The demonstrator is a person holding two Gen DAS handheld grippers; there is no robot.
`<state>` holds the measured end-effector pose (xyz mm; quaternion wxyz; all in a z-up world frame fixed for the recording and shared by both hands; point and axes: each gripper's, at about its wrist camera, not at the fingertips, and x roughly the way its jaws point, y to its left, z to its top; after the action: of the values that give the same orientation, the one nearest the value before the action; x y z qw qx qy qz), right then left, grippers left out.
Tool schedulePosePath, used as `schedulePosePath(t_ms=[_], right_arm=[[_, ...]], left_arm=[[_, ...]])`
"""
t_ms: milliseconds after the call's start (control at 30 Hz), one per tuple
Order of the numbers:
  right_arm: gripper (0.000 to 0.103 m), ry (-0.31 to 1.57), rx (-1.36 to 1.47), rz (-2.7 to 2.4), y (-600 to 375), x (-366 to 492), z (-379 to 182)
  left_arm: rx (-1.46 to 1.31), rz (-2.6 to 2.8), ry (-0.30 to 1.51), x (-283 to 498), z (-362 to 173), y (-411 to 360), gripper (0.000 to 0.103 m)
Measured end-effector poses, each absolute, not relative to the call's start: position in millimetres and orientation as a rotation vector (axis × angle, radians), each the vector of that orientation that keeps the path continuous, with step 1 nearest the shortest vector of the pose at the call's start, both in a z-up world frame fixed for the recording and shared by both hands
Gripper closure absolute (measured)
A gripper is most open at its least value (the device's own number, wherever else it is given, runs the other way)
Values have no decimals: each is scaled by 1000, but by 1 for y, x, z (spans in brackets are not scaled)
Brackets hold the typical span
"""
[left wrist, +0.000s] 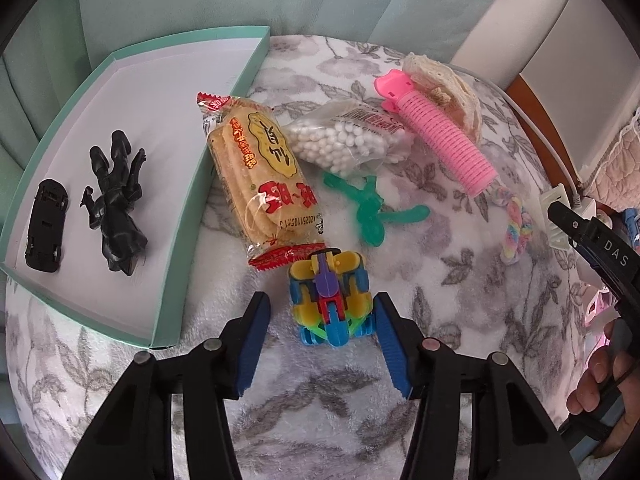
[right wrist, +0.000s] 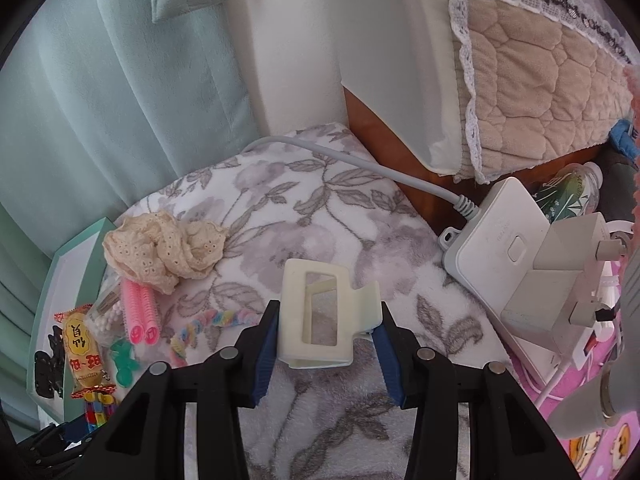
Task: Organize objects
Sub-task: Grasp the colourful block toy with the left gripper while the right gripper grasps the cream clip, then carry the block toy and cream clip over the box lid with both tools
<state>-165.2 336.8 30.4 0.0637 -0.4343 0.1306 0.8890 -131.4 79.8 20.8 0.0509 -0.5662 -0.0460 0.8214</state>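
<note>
The left tongs [left wrist: 322, 336] stand spread either side of the colourful toy vehicle [left wrist: 330, 298], apparently lined up to grasp it. The right tongs [right wrist: 326, 336] pinch a cream hair clip [right wrist: 320, 312] above the floral blanket [right wrist: 280, 200]. At ten o'clock in the left view, the teal box [left wrist: 176, 264] holds a black toy car [left wrist: 46, 226] and a black figure [left wrist: 114, 204], so it seems the collecting place.
</note>
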Motion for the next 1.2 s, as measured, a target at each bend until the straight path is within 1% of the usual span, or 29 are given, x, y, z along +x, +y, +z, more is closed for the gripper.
schedulePosePath(t_ms=[133,200,233,300,567,733,1033,1200], right_arm=[[55,397,-1298,2688,337,-161,36],[55,398,-1291,2691,336,-159,40],[55,398,-1287,2694,336,-158,42],[55,396,-1280,2699,334,-157,46],[55,394,-1245,2720,332,-149,59],[55,388,-1216,2738,329,-145,70],[55,358,-1175,2772,319,-136,90],[55,337,-1160,2786,311,-131,99]], left_arm=[[-1731,2492,-155,-129,22,76,57],[-1732,2489,-165,-128,23,74,63],[-1728,2487,-161,-126,24,74,64],[-1727,2490,-143,-124,25,74,65],[-1724,2494,-181,-114,33,62,65],[-1680,2514,-190,-108,46,53,65],[-1592,2550,-226,-107,75,64,65],[-1550,2576,-258,-98,89,47,65]])
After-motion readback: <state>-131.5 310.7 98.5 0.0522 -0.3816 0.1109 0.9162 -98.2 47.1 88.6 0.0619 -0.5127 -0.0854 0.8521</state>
